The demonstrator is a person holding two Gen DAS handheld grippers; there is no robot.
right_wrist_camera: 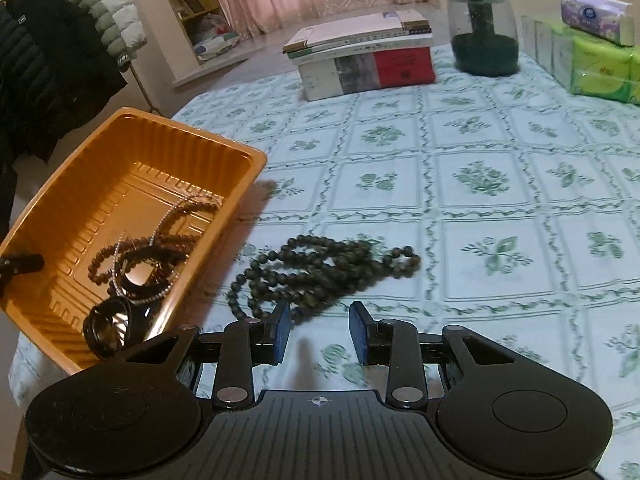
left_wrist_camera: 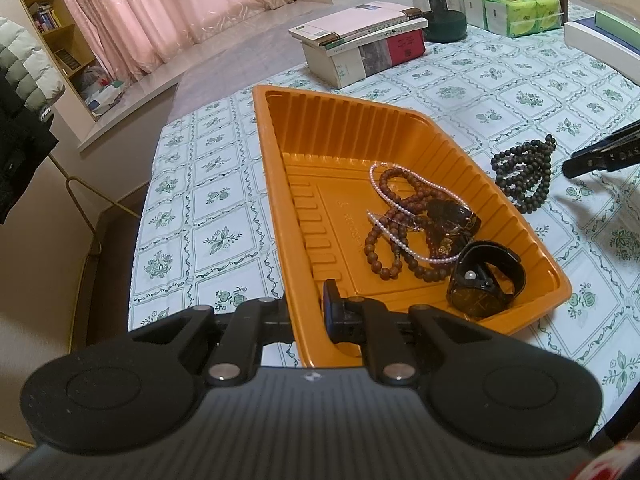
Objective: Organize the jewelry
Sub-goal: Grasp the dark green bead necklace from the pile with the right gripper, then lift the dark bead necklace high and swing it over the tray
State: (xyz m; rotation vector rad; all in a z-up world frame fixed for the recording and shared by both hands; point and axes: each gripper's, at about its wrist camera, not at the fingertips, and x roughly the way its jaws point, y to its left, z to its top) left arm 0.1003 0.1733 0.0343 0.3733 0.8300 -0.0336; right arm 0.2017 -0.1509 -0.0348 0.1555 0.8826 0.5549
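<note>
We hold the left tongs (left_wrist_camera: 308, 312) clamped on the near rim of the orange tray (left_wrist_camera: 276, 184). Inside lie brown beads (left_wrist_camera: 390, 236), pearls (left_wrist_camera: 394, 200), a watch (left_wrist_camera: 486, 278). Right tongs (right_wrist_camera: 319, 330) stand apart, empty, near the dark beads (right_wrist_camera: 320, 268) on the tablecloth (right_wrist_camera: 500, 200) beside the tray.

Dark bead string (right_wrist_camera: 320, 268) motion-blurred — tissue packs (right_wrist_camera: 600, 68) cut by the right edge — left gripper's (left_wrist_camera: 306, 316) near finger behind tray wall (left_wrist_camera: 308, 332)

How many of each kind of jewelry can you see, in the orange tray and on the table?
Dark bead strings on the flowered tablecloth: 1
Brown wooden bead strings in the orange plastic tray: 1
White pearl strands in the tray: 1
Black wristwatches in the tray: 1
Total: 4
</note>
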